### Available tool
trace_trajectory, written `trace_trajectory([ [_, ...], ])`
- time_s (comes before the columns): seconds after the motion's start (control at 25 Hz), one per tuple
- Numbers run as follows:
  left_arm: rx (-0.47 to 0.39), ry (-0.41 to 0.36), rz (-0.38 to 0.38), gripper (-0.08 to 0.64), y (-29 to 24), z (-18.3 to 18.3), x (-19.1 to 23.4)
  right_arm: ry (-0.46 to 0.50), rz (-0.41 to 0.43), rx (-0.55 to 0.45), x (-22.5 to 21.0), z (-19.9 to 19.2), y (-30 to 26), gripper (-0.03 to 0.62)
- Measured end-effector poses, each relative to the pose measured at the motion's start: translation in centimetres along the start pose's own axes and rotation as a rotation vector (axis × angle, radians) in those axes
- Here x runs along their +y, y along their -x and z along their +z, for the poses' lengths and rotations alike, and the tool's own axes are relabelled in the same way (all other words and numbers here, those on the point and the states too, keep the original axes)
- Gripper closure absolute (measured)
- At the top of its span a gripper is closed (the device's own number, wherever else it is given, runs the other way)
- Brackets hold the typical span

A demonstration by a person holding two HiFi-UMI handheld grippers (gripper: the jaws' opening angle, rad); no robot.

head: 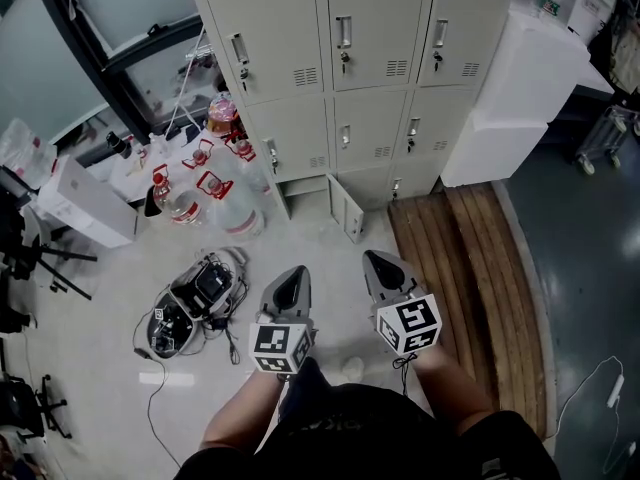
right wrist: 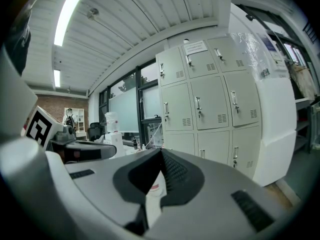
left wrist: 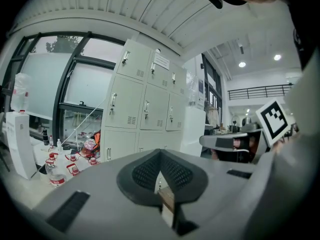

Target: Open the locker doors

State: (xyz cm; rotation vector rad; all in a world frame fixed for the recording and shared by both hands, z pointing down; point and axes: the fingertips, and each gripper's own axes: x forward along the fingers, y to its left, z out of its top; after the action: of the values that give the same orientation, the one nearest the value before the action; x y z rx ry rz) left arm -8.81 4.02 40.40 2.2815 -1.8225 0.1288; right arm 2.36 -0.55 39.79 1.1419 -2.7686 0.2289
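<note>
**Both Grippers Shut and Empty, Well Short of the Lockers**

1. Left gripper (left wrist: pixel 160 152): the jaws were shut. The dark ribbed pads met at the tip and nothing lay between them.
2. Right gripper (right wrist: pixel 161 152): the same condition, with pads together and nothing held.
3. Each gripper body was smooth grey plastic, tapering to a pointed nose. Each carried a cube (head: pixel 279 348) with black-and-white square markers.
4. The head view showed both grippers side by side on bare forearms. They pointed at the lockers (head: pixel 345 58) and were well apart from them.
5. The lockers were pale grey sheet metal in three columns. The doors were flat, with vertical bar handles, louvred vents and keys hanging from the locks.

View differences:
- Only the head view showed a bottom-row door (head: pixel 347 208) in the middle column standing open. Every other door visible there was shut.
- Only the gripper views showed the top row, with a paper notice (right wrist: pixel 195 47) on one door, and a ribbed ceiling above.
- Each gripper view showed the other gripper at its edge.

Surroundings, head view:
- Clear plastic bottles (head: pixel 215 183) with red handles stood on the floor left of the lockers.
- Wooden planks (head: pixel 450 238) lay on the floor before the right column.
- A white block (head: pixel 520 78) stood just beside the lockers on the right.
- A tangle of cables (head: pixel 195 303) lay near the left gripper.
</note>
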Motion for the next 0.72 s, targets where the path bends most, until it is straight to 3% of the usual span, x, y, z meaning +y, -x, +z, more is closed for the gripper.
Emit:
trace_trajectory([
  [0.36,-0.012,-0.004,-0.011,0.561,0.9,0.5,0.3,0.008,0.002,-0.005,1.3,0.3,0.1,0.592],
  [0.72,-0.045,-0.013,-0.014,0.561,0.8,3.2,1.0,0.016,-0.001,-0.04,1.5,2.8,-0.5,0.592],
])
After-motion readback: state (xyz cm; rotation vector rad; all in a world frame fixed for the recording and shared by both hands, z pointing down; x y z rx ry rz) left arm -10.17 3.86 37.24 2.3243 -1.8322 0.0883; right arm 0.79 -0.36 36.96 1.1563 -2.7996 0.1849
